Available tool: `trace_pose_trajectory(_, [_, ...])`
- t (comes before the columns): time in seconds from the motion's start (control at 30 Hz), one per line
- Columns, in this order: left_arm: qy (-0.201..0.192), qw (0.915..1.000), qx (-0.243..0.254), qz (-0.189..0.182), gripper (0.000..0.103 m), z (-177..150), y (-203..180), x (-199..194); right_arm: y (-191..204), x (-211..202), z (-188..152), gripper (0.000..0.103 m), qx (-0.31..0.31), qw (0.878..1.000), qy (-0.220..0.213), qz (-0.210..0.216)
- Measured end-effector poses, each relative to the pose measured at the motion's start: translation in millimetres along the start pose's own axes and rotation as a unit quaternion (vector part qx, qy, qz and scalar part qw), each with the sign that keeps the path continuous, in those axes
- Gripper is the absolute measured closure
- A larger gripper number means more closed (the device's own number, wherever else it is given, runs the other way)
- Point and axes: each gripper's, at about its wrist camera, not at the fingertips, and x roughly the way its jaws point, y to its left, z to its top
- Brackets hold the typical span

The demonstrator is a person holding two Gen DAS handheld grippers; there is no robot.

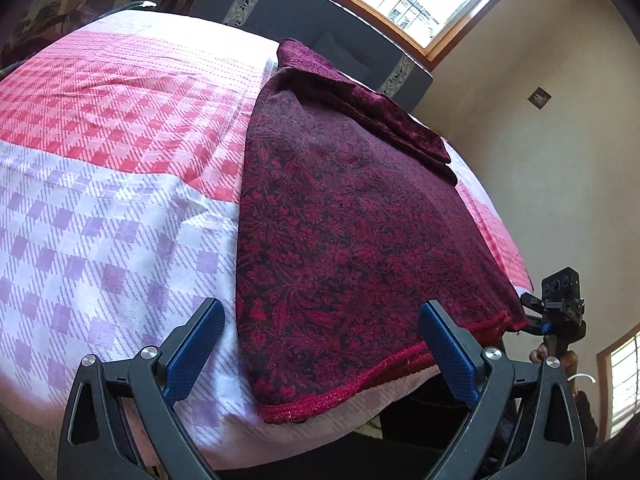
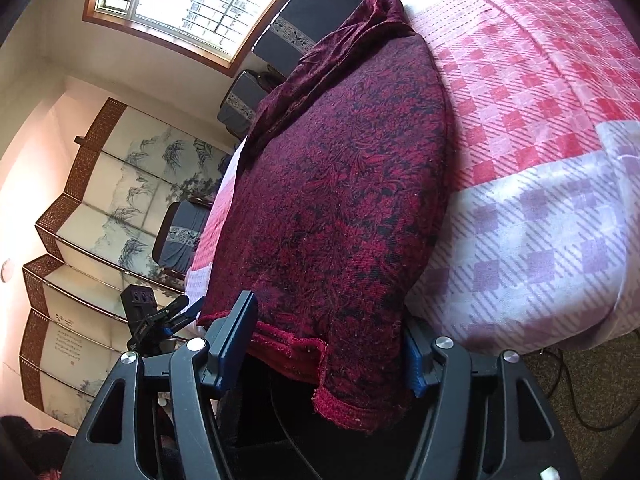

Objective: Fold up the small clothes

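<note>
Nothing here can be read from either of my tongs. The only writing in view stands on the folding screen (image 2: 100, 216), far off to the left of my right tongs: a few short columns of dark brush characters and a small red seal on one lower panel, too small and blurred to make out. The black camera block on my other tongs, seen from each side, shows pale marks on its casing, also illegible. The cloths carry patterns only.
</note>
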Motion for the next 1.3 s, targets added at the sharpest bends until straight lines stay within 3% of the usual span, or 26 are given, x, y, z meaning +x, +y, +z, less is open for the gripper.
trace_pose_trajectory(0.23, [0.007,0.9995,0.001,-0.029,0.006,3,-1,2,10,14,9,0.04,0.008,0.999,0.042,-0.026])
trace_pose_trajectory(0.4, [0.003,0.9997,-0.009,-0.024,0.039,0,3,3,4,13,3,0.043,0.03,0.999,0.01,-0.014])
trace_pose_trajectory(0.43, [0.003,0.9995,-0.012,-0.027,0.04,0,4,2,3,12,1,0.047,0.034,0.999,0.003,-0.016])
trace_pose_trajectory(0.57, [0.006,0.9987,-0.022,-0.045,0.04,-1,9,-1,-7,12,-2,0.08,0.055,0.998,-0.009,-0.035])
trace_pose_trajectory(0.63, [0.009,0.9987,-0.016,-0.048,0.04,-1,7,1,-11,11,-3,0.087,0.062,0.997,-0.01,-0.038])
trace_pose_trajectory(1.03, [0.006,0.9988,-0.023,-0.044,0.04,2,2,7,-7,15,1,0.088,0.058,0.997,-0.007,-0.044])
trace_pose_trajectory(1.3, [0.012,0.9995,-0.005,-0.027,0.04,4,-5,10,-16,14,0,0.088,0.067,0.997,-0.008,-0.025])
